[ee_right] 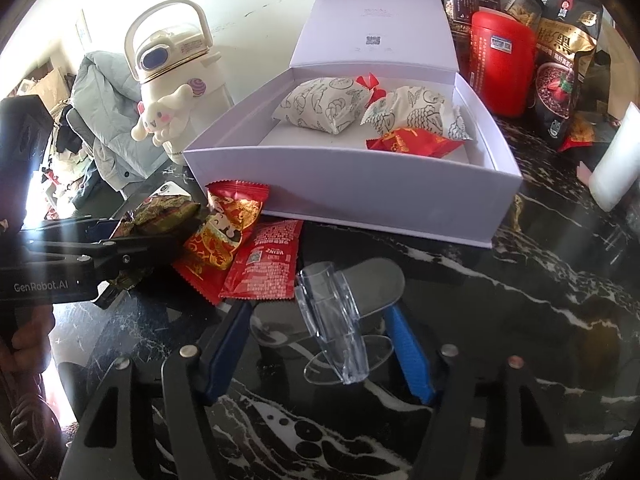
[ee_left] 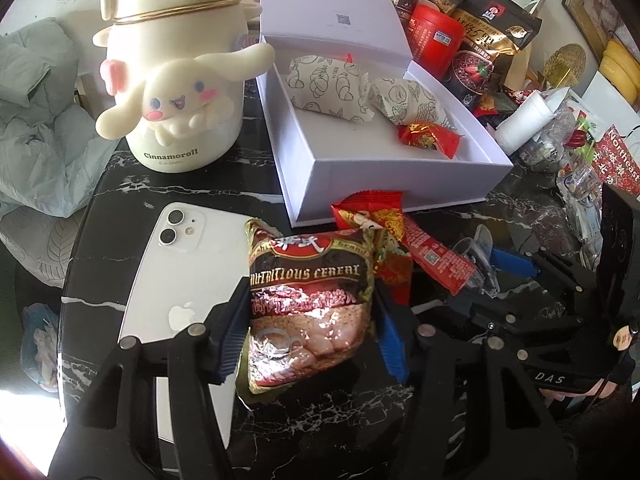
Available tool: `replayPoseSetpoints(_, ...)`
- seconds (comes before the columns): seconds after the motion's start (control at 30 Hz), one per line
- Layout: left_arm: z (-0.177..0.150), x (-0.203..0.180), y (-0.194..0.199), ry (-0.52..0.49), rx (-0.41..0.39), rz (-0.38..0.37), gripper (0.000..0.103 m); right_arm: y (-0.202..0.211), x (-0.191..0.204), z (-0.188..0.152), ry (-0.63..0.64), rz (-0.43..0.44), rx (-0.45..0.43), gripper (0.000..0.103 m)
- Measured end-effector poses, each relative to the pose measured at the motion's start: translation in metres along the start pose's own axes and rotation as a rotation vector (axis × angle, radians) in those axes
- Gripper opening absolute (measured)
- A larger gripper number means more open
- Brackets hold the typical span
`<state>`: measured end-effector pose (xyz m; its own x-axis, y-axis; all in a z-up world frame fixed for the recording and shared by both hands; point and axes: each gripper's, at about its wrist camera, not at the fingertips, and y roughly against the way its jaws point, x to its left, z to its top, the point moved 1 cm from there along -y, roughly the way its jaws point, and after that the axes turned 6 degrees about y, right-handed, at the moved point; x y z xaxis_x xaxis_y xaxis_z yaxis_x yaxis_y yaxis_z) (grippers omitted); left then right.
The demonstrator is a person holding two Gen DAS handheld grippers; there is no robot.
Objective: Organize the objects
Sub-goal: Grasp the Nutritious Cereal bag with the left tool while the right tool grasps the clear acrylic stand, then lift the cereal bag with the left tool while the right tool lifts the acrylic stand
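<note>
My left gripper (ee_left: 310, 320) is shut on a "Nutritious Cereal" packet (ee_left: 308, 304), held just above the black marble table beside a white phone (ee_left: 180, 280). The packet also shows in the right wrist view (ee_right: 160, 212). Two red packets (ee_left: 384, 232) lie in front of the open white box (ee_left: 384, 176), which holds two cream wrapped pastries (ee_left: 328, 88) and a red packet (ee_left: 428, 138). My right gripper (ee_right: 320, 344) is open around a clear plastic stand (ee_right: 340, 324) on the table; its jaws do not touch it.
A Cinnamoroll flask (ee_left: 180, 80) stands left of the box. Red tin (ee_right: 500, 64), jars and snack bags (ee_right: 564, 60) crowd behind and right of it. A white roll (ee_right: 616, 160) stands at the right. Grey-green clothing (ee_left: 36, 120) lies off the table's left edge.
</note>
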<state>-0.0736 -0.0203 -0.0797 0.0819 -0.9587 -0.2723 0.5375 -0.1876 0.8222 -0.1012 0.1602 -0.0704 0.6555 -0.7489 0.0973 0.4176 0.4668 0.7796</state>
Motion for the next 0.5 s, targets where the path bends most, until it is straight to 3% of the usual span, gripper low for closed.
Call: replayPoseSetpoints(0.5, -0.015, -0.007, 0.026, -0.004, -0.024, -0.015, 0.054, 0.024, 0.010, -0.016, -0.011, 0.003, -0.026, 0.070)
